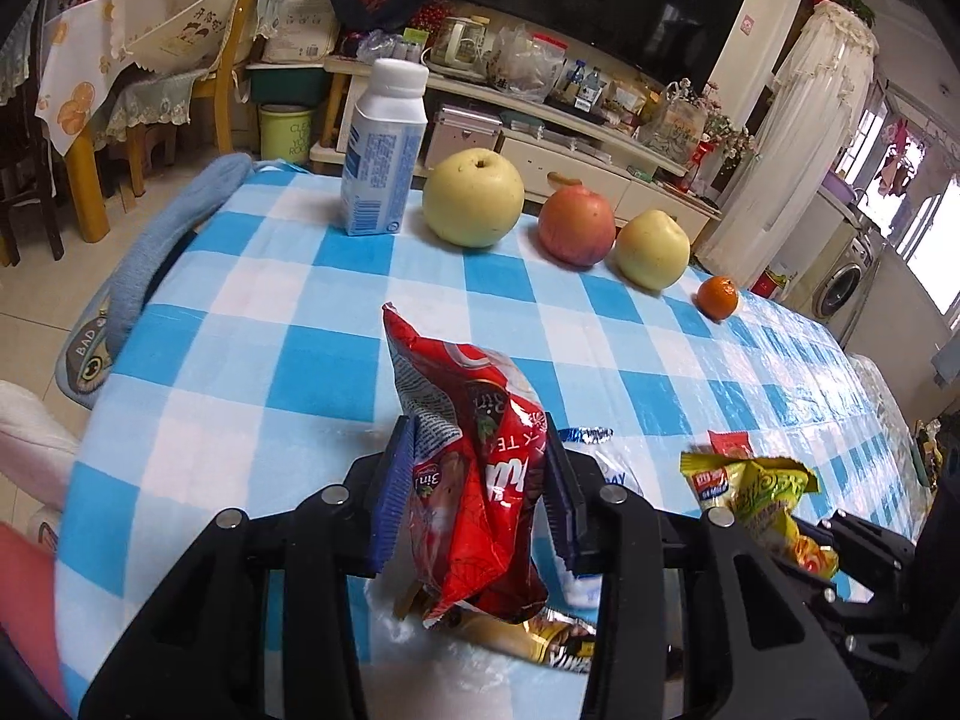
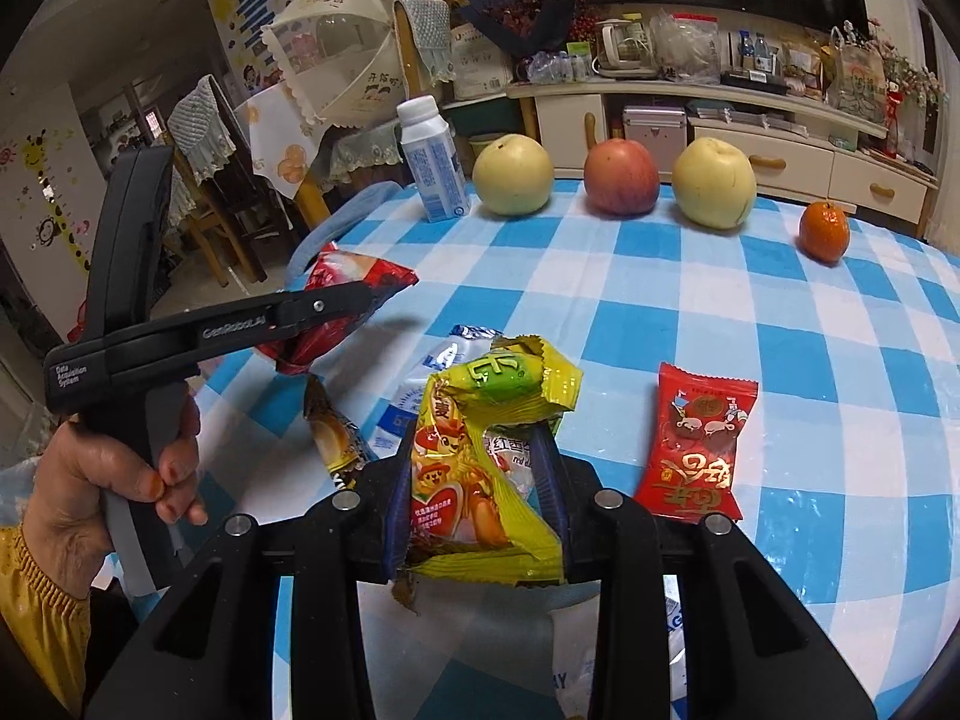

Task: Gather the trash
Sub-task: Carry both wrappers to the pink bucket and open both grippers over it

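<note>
Left gripper: fingers clamped on a red snack bag — the bag stands upright between the pads, its long axis running up and away from the camera, lower end crumpled below the fingers.
Right gripper: fingers clamped on a yellow-green wrapper, which is held upright and bunched, clear of the bench.
Both loads: each is seen lifted off the checked cloth; no bin or bag for the trash is visible in either view.
Remaining trash: a red candy packet lies flat on the bench just right of the right gripper, long axis pointing roughly away from the camera; a white-and-blue wrapper and a brown-gold sachet lie between the two grippers, partly hidden behind the held wrappers.
Nearer hand: the red candy packet is judged nearer the right gripper; the brown-gold sachet sits nearer the left.
Left pose: in the right wrist view the left hand is wrapped round the handle, tool levelled, fingers pointing across the bench toward the fruit.
Not trash, as judged: milk bottle, two pears, an apple and a small orange in a row at the far edge.
Coming move: both fingers are full — a drop-off is likely needed before another pickup.
</note>
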Available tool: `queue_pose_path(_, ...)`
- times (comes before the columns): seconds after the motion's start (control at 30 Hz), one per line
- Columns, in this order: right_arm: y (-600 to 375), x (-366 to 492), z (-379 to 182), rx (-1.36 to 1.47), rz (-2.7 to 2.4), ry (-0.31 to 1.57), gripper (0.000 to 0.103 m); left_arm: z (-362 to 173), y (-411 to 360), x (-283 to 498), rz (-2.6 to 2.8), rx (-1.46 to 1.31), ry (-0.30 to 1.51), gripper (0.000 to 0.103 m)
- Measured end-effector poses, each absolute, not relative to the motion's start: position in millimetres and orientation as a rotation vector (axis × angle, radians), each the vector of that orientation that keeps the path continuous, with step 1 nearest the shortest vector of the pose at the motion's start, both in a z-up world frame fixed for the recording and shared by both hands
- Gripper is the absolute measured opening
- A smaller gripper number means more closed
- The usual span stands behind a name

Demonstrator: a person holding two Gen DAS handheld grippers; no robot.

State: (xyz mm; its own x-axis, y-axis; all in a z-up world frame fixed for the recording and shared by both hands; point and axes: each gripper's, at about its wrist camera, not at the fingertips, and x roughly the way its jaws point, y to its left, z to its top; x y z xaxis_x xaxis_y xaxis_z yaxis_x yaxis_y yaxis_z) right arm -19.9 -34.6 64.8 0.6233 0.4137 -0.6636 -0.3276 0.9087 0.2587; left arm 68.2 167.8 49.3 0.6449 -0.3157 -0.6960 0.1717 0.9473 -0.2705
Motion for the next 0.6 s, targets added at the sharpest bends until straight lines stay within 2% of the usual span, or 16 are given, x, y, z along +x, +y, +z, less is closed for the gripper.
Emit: queue_pose_path(0.6, 36.5, -57.2, 84.9, 0.05, 0.545, 0.731, 0.037, 86.3, 254.4, -0.9, -0.115, -0.17, 0.723, 0.042)
